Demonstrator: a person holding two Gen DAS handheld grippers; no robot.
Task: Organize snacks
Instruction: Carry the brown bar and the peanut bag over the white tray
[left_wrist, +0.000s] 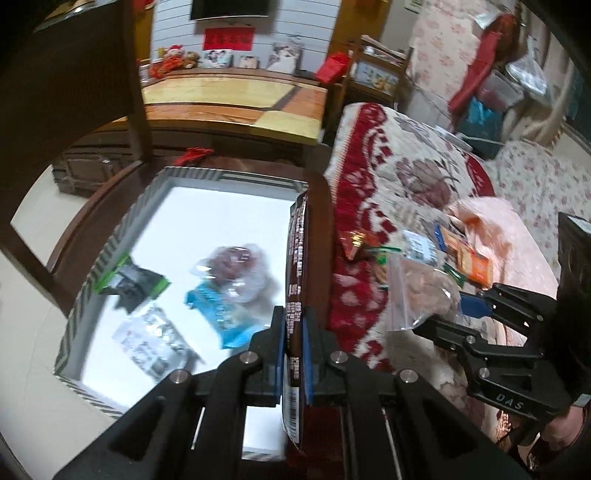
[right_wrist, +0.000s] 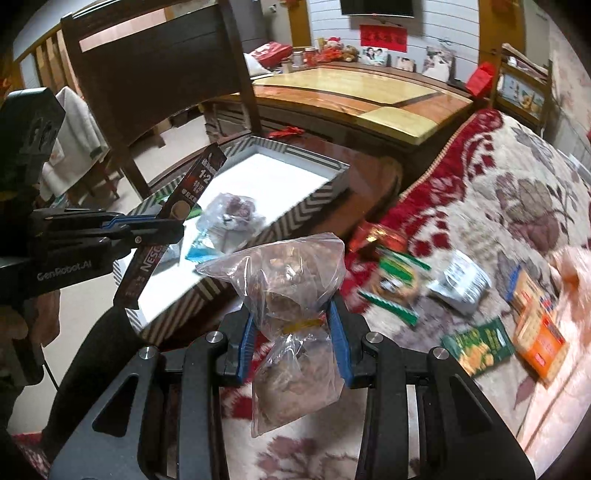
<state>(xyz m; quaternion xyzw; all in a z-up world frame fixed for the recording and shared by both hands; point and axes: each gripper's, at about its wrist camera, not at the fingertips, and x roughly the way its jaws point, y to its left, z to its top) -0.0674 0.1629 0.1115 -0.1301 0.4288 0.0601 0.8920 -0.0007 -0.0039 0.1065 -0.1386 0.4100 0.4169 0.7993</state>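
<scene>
My left gripper is shut on a long dark brown coffee sachet, held on edge over the right rim of the white-bottomed box. The same coffee sachet and left gripper show at the left of the right wrist view. My right gripper is shut on a clear plastic bag of brown snacks, lifted above the red and cream blanket; that bag and gripper also appear right of the sachet. Inside the box lie a clear bag, a blue packet and a dark packet.
Several loose packets lie on the blanket: an orange one, a green one, a white one and a red one. The box rests on a dark wooden chair. A wooden table stands behind.
</scene>
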